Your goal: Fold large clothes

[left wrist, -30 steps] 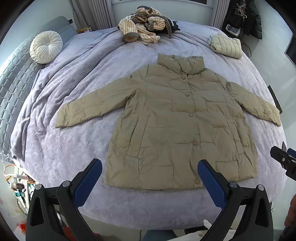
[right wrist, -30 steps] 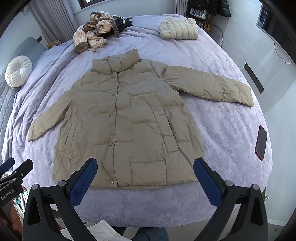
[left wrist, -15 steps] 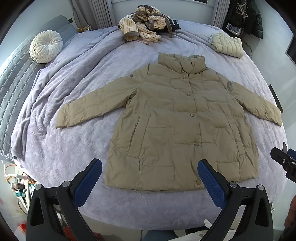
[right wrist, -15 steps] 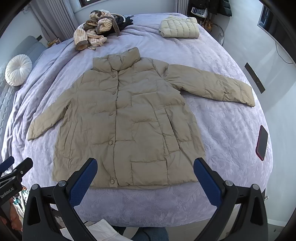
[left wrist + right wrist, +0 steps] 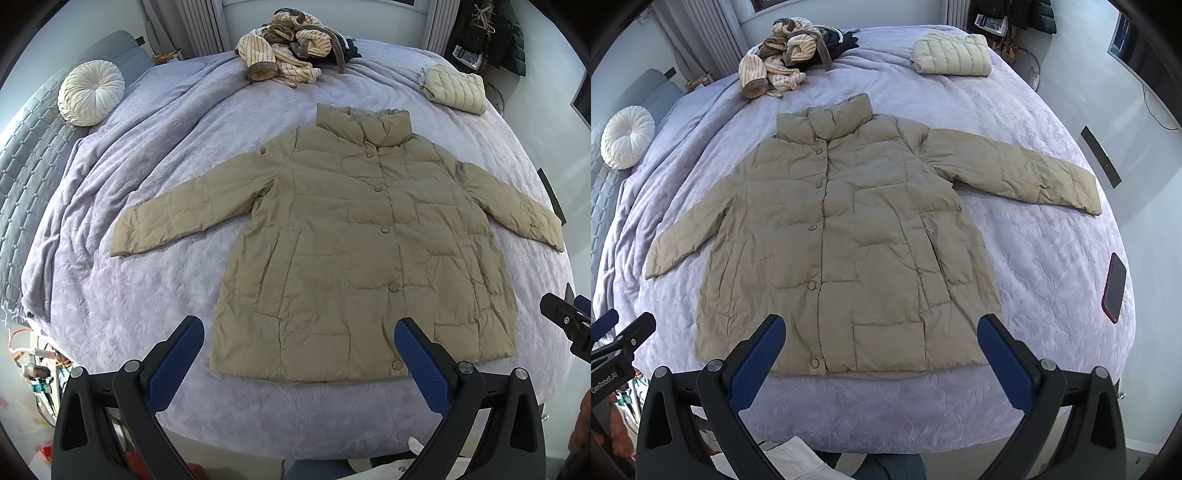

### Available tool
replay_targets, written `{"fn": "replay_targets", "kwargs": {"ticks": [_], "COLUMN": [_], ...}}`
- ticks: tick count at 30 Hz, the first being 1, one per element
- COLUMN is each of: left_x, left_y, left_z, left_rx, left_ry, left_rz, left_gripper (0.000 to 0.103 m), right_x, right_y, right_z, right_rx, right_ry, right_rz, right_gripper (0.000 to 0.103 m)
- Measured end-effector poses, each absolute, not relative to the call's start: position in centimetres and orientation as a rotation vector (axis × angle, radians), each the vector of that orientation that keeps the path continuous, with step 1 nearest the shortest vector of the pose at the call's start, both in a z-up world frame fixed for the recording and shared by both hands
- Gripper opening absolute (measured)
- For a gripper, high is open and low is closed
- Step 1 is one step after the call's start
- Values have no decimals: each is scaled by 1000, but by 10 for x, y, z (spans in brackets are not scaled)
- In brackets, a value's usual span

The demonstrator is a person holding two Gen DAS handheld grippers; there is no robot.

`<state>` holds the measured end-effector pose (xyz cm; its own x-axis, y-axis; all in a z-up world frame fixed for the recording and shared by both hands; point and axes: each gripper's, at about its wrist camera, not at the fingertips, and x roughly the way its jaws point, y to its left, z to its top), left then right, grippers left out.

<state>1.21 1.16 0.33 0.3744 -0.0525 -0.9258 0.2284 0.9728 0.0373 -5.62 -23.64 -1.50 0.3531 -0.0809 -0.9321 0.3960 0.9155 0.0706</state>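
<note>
A khaki puffer jacket (image 5: 354, 240) (image 5: 849, 236) lies flat and buttoned on the lilac bedspread (image 5: 129, 295) (image 5: 1052, 258), collar away from me and both sleeves spread out sideways. My left gripper (image 5: 299, 336) hovers open above the hem's left part, nothing between its blue pads. In the right wrist view my right gripper (image 5: 881, 328) is open too, above the hem's right half. Each gripper shows at the edge of the other's view, the right gripper (image 5: 569, 321) and the left gripper (image 5: 617, 339).
A heap of striped clothes (image 5: 291, 55) (image 5: 783, 55) and a folded cream quilted jacket (image 5: 454, 88) (image 5: 953, 55) lie at the bed's far side. A round white cushion (image 5: 90, 92) sits far left. A red phone (image 5: 1113, 288) lies near the right edge.
Both views have crept slightly nearer to the jacket's hem. The jacket has not moved and both grippers stay open.
</note>
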Motion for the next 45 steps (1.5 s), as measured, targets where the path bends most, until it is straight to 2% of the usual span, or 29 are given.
{"fn": "replay_targets", "kwargs": {"ticks": [45], "left_x": [15], "left_y": [10], "left_z": [4], "left_rx": [169], "left_ry": [1177], "left_rz": [-178], "left_gripper": [103], "right_x": [-54], "right_y": [-236], "right_z": [-15], "right_rx": [307], "right_ry": [1177], "right_rz": [-310], "right_gripper": [103]}}
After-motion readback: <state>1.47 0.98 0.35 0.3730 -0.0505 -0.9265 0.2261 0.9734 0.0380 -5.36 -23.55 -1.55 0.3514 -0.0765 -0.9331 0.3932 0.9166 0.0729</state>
